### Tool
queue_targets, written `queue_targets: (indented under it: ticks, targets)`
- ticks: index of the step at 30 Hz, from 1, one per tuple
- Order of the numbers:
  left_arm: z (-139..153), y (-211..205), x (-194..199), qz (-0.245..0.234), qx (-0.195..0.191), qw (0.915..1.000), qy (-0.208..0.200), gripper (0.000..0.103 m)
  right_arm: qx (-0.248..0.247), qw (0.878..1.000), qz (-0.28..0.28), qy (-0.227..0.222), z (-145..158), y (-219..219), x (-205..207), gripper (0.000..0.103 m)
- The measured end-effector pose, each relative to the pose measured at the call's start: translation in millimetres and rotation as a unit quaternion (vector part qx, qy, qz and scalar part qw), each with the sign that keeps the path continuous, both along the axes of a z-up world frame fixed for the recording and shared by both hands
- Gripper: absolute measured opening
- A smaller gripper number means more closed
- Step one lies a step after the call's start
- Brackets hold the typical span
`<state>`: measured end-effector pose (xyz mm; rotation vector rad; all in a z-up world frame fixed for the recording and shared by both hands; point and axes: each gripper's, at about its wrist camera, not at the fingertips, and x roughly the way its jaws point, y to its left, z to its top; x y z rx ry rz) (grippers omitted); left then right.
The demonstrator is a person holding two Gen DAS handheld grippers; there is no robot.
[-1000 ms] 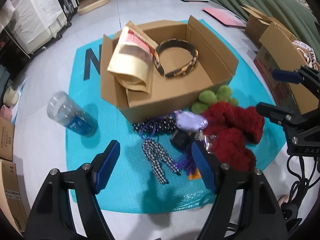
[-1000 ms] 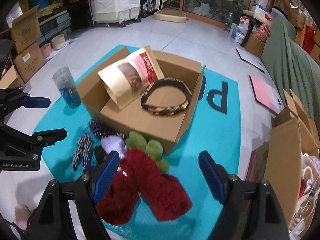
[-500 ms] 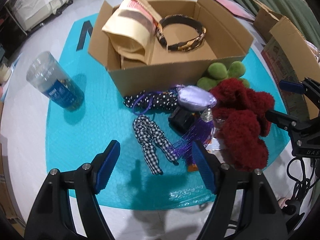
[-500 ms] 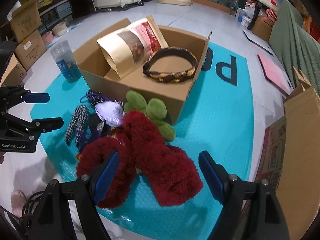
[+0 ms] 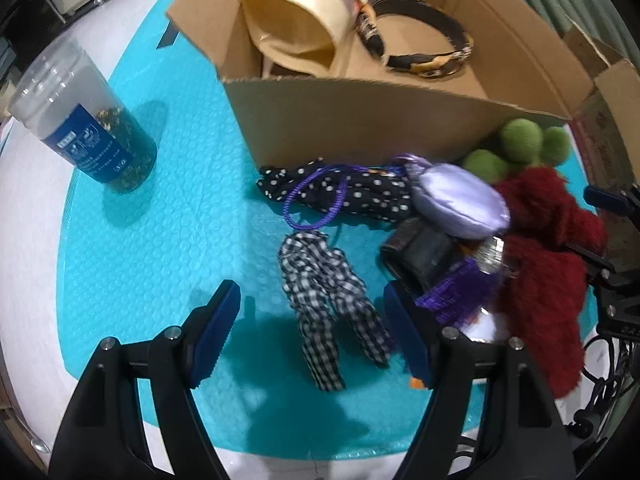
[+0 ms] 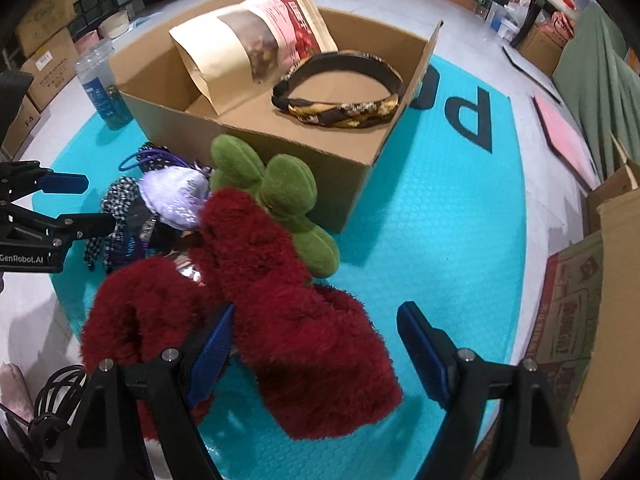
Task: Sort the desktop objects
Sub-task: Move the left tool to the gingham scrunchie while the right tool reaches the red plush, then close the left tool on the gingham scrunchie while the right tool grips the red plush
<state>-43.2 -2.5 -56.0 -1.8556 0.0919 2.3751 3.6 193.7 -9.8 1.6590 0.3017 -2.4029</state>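
Presently both grippers point steeply down over a pile of soft goods on the teal mat (image 5: pixel 132 280), in front of the open cardboard box (image 5: pixel 360 120). The left gripper (image 5: pixel 316 332) has its jaws spread with nothing held; the checked black-and-white fabric tie (image 5: pixel 328 300) lies directly between and just ahead of them, its long axis running roughly along the line the fingers point, from its gathered end near the purple cord loop (image 5: pixel 316 200) to two loose tails at the jaw line. On that reading a squeeze would cross the narrow width of the tie, which favours a clean pick. The right gripper (image 6: pixel 316 344) also stands spread and empty; the dark red fluffy piece (image 6: pixel 288 320) fills the gap, its nearer lobe between the pads, and the left-side pad appears to touch or nearly touch the pile, though contact cannot be confirmed. Each hand is therefore nearest its own item: left to the checked tie, right to the red piece. The lilac satin pouch (image 5: pixel 460 204), polka-dot fabric (image 5: pixel 360 192) and green plush toy (image 6: pixel 280 196) lie beyond both jaw lines, against the box wall. A headband (image 6: pixel 340 96) and a paper pouch (image 6: pixel 248 40) already sit in the box; the clear jar (image 5: pixel 84 120) stands well off to the left gripper's left side.
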Motion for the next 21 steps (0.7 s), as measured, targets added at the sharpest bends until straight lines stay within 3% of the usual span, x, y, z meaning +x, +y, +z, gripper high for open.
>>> queue_targets:
  ticks: [9, 18, 21]
  targets:
    - [-23.2, -4.3, -8.8, 0.017, 0.015, 0.9994, -0.025, 0.073, -0.003, 1.0, 0.002, -0.019, -17.3, 1.3, -11.1, 0.082]
    - [-24.1, 0.6, -11.0, 0.025, -0.013, 0.9995, -0.013, 0.073, -0.05, 0.997, -0.013, -0.057, -35.3, 10.2, -27.1, 0.082]
    - [-21.7, -2.5, -9.7, 0.034, -0.009, 0.9993, -0.007, 0.059, -0.08, 0.994, -0.029, -0.067, -38.5, 18.4, -27.8, 0.077]
